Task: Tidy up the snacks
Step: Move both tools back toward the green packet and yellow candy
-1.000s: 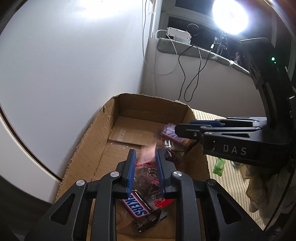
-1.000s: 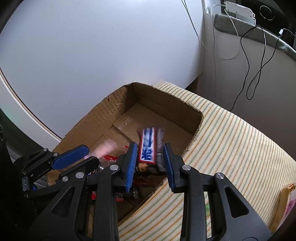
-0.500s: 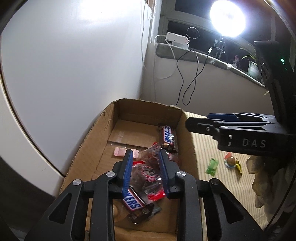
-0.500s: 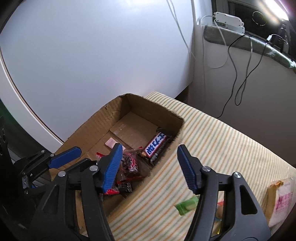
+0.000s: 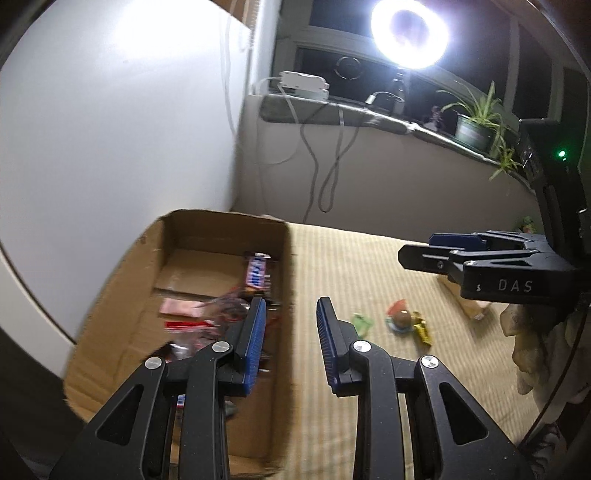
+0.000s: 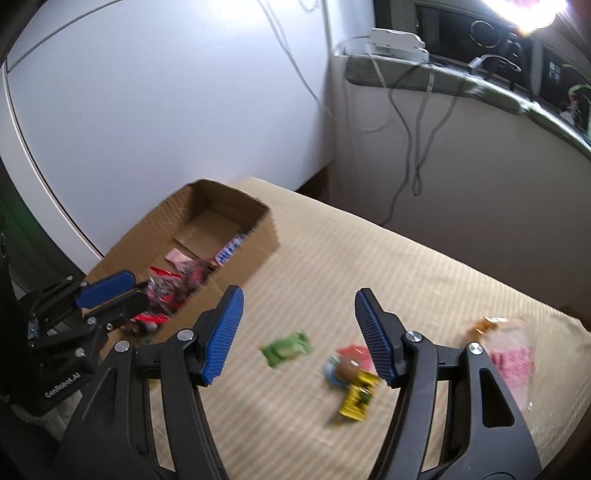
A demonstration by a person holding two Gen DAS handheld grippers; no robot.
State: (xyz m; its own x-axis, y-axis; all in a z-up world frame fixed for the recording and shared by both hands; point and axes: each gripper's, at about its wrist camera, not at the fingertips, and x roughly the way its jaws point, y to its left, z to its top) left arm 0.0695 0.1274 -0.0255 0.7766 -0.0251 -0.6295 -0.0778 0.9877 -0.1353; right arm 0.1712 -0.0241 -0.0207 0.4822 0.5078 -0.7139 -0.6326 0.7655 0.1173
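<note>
While both grippers hang above the striped surface (image 6: 369, 258), neither holds anything. Left gripper (image 5: 290, 332): fingers apart by a narrow gap, nothing between them, poised over the right wall of the box (image 5: 122, 295). Its jaws have just been opening a little. Right gripper (image 6: 297, 328): fingers spread wide and empty, jaws having just been opening; the loose snacks show through the gap below.

Box is open-topped cardboard, at the left edge of the surface, close to a white wall (image 5: 110, 129). Inside it: a blue-labelled bar (image 5: 257, 271) lying along the right wall, a pink packet (image 5: 177, 307) flat on the floor of the box, and a blurred heap of red and dark wrappers (image 6: 173, 284) nearer the camera.

Out on the surface, well apart from the box: a green packet (image 6: 286, 349); just right of it a cluster of a red wrapper (image 6: 352, 352), a brown ball (image 6: 349, 366) and a yellow wrapper (image 6: 358, 397), touching or nearly so. Farther right, a clear bag with pink print (image 6: 511, 360), partly behind the right finger's arm.

Sill (image 5: 369, 114) behind carries a white power strip (image 5: 303, 85), cables, a ring lamp (image 5: 410, 35), a potted plant (image 5: 476, 122)
</note>
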